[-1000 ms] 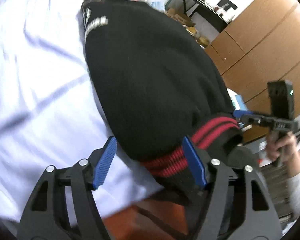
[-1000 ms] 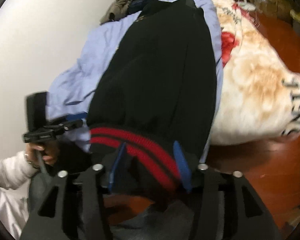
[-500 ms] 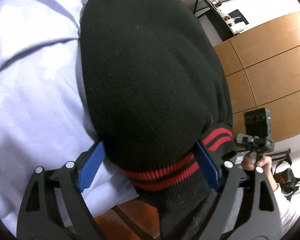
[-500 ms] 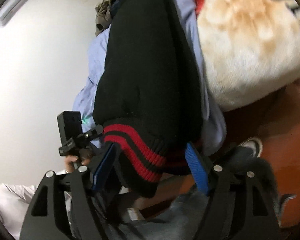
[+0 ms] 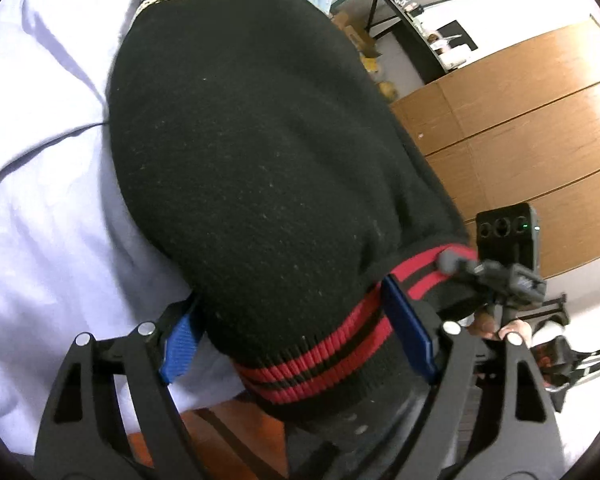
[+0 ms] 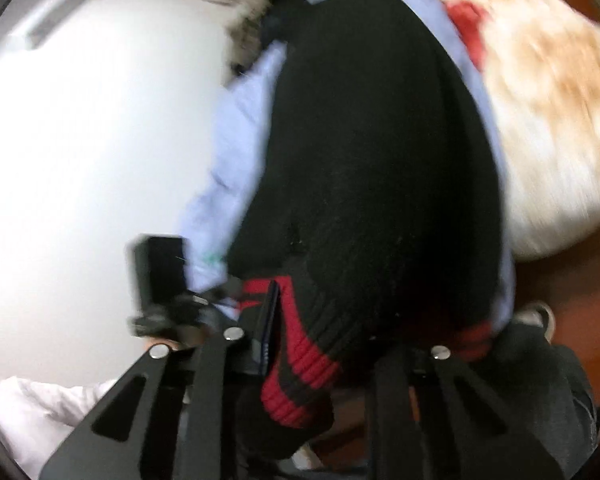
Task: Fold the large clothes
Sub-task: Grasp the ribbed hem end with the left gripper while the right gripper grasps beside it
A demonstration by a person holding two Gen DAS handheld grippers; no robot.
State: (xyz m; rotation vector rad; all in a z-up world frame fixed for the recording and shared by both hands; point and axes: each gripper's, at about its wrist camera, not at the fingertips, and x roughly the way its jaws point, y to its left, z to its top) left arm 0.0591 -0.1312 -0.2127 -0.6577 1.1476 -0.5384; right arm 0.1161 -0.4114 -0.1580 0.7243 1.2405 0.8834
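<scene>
A black sweater (image 5: 252, 152) with a red-striped hem (image 5: 312, 364) lies on a pale lilac sheet (image 5: 40, 200). My left gripper (image 5: 296, 340) straddles the hem; its blue pads (image 5: 180, 344) stand wide and the jaws are closing, with the hem between them. In the right wrist view, which is blurred, my right gripper (image 6: 328, 344) is closing on the hem's other corner (image 6: 296, 364), bunching it between the fingers; the right-hand pad is hidden by cloth. Each gripper shows in the other's view: the right gripper (image 5: 460, 264) at the hem's end, the left gripper (image 6: 204, 300) beside the sweater (image 6: 372, 160).
Wooden cabinets (image 5: 520, 120) and a black shelf (image 5: 412, 32) stand beyond the bed. A cream and orange plush blanket (image 6: 540, 112) lies to the right of the sweater. Reddish wooden floor (image 6: 580, 280) runs below it. A person's hand (image 5: 508, 326) and white sleeve (image 6: 40, 408) show.
The right jaws have narrowed onto the hem corner and bunched it, and that view has rolled. The left gripper has moved in, its pads now astride the hem.
</scene>
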